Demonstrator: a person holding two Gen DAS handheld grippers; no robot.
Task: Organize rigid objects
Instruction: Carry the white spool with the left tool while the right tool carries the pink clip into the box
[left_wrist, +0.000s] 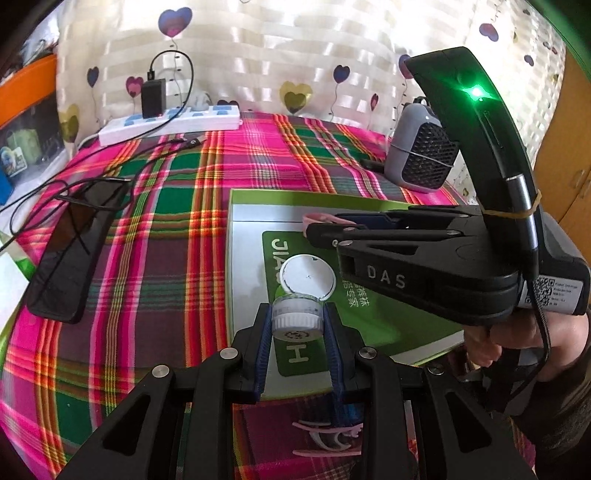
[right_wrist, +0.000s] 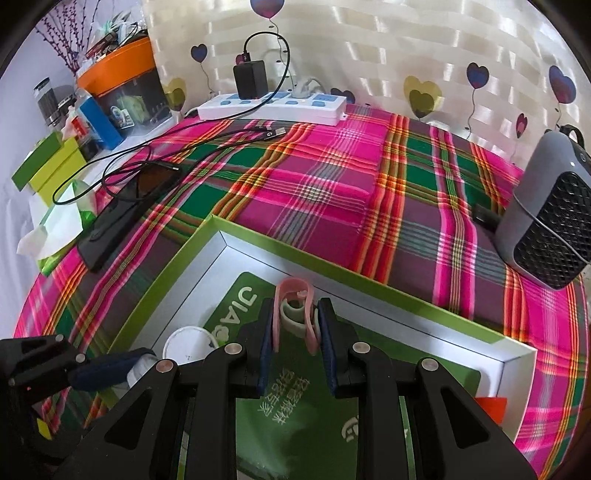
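Left gripper (left_wrist: 297, 325): clenched on a small white bottle (left_wrist: 296, 315), which is held between the blue pads (left_wrist: 263, 354) over the near part of the box.

Right gripper (right_wrist: 295, 343): clenched on a pink hair clip (right_wrist: 293, 314), which is pinched flat between the pads and held low over the box's far left corner.

Box (right_wrist: 177, 258): a shallow tray with a green rim and silver inner walls is seen on the plaid surface (right_wrist: 332, 177); a green printed card lines its floor.

White lid (left_wrist: 307, 277): a round flip lid is seen just beyond the bottle, open and apparently joined to it; whether it rests on the card cannot be told.

Second clip (left_wrist: 327, 439): another pink clip is seen on the cloth below the left gripper, outside the box.

Bottle handling: it is judged light, stiff and smooth-sided, so it could slip; a hold across the ribbed collar, as taken now, is judged soundest.

Clip handling: it is judged light, thin and springy, with little risk of breaking; it is best held across its flat sides near the middle, since a hold at the tips could let it twist.

Surroundings: a phone (left_wrist: 74, 254), a power strip (right_wrist: 273, 105) and a small grey heater (right_wrist: 550, 221) are left around the box.

Stage: both items are judged ready to be set down inside the box.
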